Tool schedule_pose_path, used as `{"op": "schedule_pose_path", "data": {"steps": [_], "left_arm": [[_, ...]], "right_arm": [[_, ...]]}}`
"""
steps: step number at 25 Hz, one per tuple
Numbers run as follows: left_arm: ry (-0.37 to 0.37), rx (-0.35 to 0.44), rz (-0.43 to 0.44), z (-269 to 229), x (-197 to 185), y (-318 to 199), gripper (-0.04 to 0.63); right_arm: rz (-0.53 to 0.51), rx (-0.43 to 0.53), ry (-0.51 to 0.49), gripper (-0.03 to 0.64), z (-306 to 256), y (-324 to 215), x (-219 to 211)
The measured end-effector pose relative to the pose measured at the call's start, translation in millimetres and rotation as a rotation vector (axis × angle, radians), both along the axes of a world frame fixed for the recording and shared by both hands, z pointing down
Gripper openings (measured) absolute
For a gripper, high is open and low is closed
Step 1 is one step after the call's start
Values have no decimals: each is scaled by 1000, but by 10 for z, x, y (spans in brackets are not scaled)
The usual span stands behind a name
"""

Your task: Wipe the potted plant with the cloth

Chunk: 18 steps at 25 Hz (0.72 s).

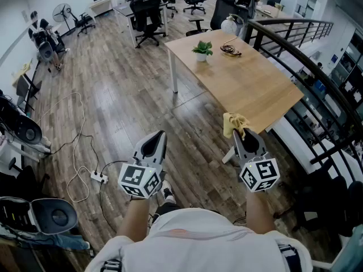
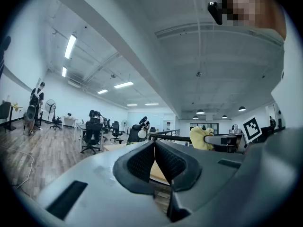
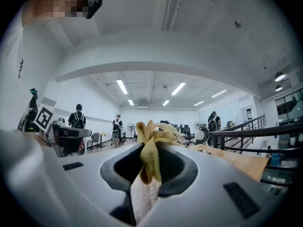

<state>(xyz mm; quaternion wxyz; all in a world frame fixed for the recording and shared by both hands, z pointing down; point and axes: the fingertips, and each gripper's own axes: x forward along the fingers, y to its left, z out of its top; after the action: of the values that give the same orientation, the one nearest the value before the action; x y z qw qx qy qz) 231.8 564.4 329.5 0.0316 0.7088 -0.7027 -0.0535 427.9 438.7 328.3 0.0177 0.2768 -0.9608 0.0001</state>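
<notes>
The left gripper was held level over the wooden floor, and its jaws were seen pressed together with nothing between them. The right gripper was likewise held level, and its jaws were closed on a yellow cloth, which was bunched between the pads and stuck out beyond the tips in loose folds. In the head view the cloth was seen at the near corner of a light wooden table. The potted plant, small and green in a white pot, was stood upright near the far end of that table, well apart from both grippers and from the cloth. A small dark tangled object, which could not be made out further, was laid just beside the plant on the tabletop. A black railing was run along the far side of the table. On the floor to the left, a white power strip was laid with its cable looped behind it, and black office chairs were gathered round desks in the background.
</notes>
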Motion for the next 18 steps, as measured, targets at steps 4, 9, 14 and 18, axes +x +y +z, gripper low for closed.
{"op": "schedule_pose_path", "data": {"steps": [4,9,14,18], "left_arm": [[0,5,6,-47,-3,-52,15],[0,10,20,-83,12,-150,15],[3,5,28,-62,-40,-223,15],[10,0,32,-58,-181,-296,15]], "right_arm": [[0,9,-3,130,-51,-36,4],[2,9,-3,130,-76,-101,-3],[1,-2,-3,130,-36,-159,-70],[2,-5,5,130,-36,-240,-216]]}}
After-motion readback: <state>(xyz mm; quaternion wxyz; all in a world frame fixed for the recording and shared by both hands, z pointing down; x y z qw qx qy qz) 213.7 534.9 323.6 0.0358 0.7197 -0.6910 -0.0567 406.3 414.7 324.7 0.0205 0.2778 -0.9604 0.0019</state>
